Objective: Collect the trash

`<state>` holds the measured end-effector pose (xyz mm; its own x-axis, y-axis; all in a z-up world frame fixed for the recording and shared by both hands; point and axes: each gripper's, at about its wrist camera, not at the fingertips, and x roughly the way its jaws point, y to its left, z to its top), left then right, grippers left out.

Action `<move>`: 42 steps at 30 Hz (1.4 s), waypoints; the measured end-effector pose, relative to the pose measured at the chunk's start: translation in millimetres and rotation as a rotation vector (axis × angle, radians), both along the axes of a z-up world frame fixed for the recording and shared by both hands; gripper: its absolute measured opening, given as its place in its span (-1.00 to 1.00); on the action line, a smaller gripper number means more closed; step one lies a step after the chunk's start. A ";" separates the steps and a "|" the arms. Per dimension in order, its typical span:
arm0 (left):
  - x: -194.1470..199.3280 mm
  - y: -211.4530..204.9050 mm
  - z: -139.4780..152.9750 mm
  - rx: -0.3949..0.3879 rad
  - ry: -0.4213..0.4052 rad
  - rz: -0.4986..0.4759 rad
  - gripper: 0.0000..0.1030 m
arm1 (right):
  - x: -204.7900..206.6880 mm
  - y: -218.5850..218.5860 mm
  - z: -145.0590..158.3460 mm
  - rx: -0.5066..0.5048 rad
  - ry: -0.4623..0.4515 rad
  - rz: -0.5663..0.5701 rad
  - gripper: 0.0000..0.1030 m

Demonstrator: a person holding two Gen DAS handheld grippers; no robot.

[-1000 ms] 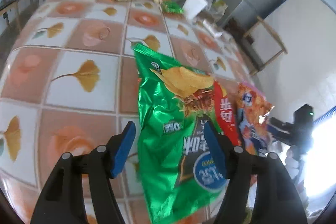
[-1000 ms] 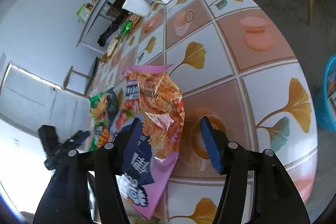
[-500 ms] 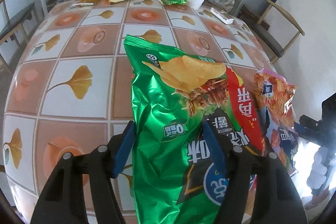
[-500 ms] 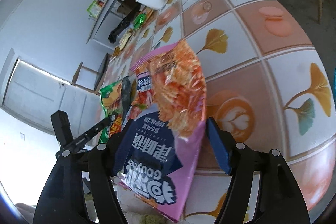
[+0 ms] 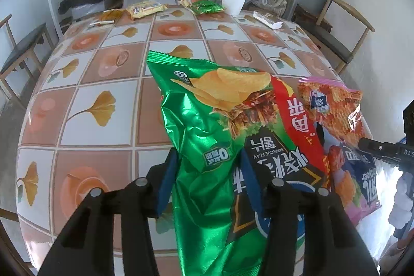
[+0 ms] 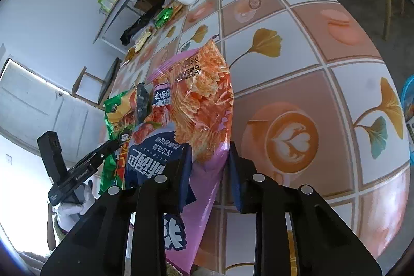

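A green foil chip bag (image 5: 207,120) lies lengthwise on the tiled table (image 5: 85,131). My left gripper (image 5: 207,162) straddles its near part. The jaws are closing and the blue pads (image 5: 168,172) press a creased fold of foil between them. To its right lies a pink and orange snack bag (image 5: 333,107), overlapping the green bag's edge. My right gripper (image 6: 209,154) has this pink bag (image 6: 201,100) between its closing jaws, bunched against both pads, its top standing up from the table. The green bag (image 6: 116,107) shows at the left in the right wrist view.
At the table's far edge stand a white paper cup (image 5: 235,1), a yellow packet (image 5: 146,8), a green packet (image 5: 207,7) and a white wrapper (image 5: 267,20). Chairs flank the table (image 5: 336,38) (image 5: 20,48). A blue bin (image 6: 407,105) sits beyond the table's right edge.
Both grippers' jaws have narrowed onto their bags, and the foil now creases between the pads. The left view has rolled level. The pink bag's top has lifted.
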<state>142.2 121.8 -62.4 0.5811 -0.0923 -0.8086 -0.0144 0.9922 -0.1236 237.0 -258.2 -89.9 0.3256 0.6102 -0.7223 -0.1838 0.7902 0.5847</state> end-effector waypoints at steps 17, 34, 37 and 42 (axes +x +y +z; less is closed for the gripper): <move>-14.6 0.1 26.3 -0.028 -0.083 0.001 -0.15 | -4.2 -29.5 -1.0 0.174 0.026 -0.052 -0.93; -19.1 -7.2 48.3 -0.017 -0.140 -0.003 -0.15 | -13.4 -71.1 5.2 0.318 0.008 -0.136 -0.94; -19.5 -12.5 53.0 -0.002 -0.156 -0.009 -0.15 | -15.1 -74.3 5.8 0.324 0.004 -0.142 -0.94; -20.3 -21.6 60.8 0.014 -0.180 -0.025 -0.15 | -17.9 -79.0 5.1 0.335 -0.001 -0.146 -0.94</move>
